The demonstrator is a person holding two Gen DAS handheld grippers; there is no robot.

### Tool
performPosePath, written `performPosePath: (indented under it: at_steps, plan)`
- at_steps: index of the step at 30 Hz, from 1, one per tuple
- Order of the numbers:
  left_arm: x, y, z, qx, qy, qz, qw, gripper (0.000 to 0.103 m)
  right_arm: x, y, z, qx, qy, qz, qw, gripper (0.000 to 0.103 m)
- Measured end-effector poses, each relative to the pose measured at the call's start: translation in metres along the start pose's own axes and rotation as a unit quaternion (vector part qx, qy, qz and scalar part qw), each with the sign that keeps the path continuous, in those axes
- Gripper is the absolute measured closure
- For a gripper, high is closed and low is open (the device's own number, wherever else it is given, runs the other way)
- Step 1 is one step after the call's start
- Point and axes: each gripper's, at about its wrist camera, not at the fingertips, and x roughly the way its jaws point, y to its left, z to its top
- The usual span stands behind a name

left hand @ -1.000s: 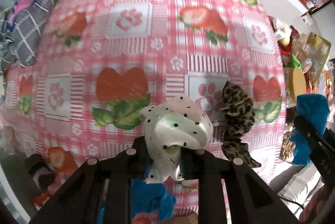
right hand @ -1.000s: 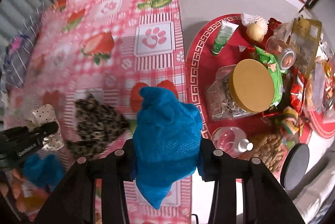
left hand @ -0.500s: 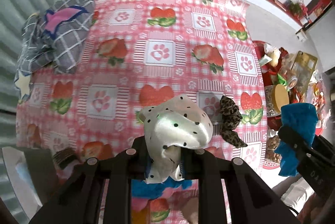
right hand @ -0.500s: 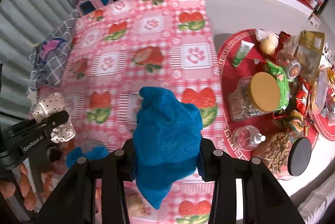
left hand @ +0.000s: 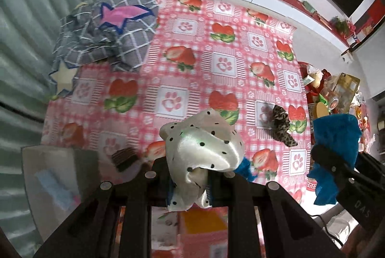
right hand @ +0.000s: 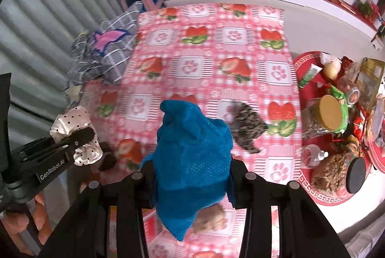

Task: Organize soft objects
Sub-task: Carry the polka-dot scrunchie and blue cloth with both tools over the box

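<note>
Left wrist view: mounted behind the left gripper (left hand: 189,176), looking steeply down along its fingers from well above the strawberry-print mat (left hand: 192,65); white dotted scrunchie (left hand: 204,149) close to the lens, right gripper (left hand: 329,161) at the right edge. Right wrist view: mounted behind the right gripper (right hand: 192,173), likewise aimed steeply down from well above the mat (right hand: 207,60); blue cloth (right hand: 192,154) fills the near centre, left gripper (right hand: 69,137) at the left edge. Shared by both: the mat, leopard scrunchie (left hand: 281,125) (right hand: 247,128) on it, grey checked bedding (left hand: 108,34) (right hand: 105,53) at its far left corner, red tray (right hand: 322,195) just right of it.
</note>
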Motion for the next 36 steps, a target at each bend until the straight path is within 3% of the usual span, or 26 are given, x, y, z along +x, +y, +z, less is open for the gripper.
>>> performPosePath:
  at_steps: [9, 36]
  plan:
    - [-0.026, 0.041, -0.033, -0.010, -0.001, -0.009, 0.9999, 0.081, -0.020, 0.045, -0.017, -0.020, -0.004, -0.001, 1.000, 0.060]
    - [-0.056, 0.109, -0.158, 0.016, 0.016, -0.012, 0.9997, 0.081, -0.040, 0.109, -0.122, -0.023, 0.049, -0.002, 0.999, 0.060]
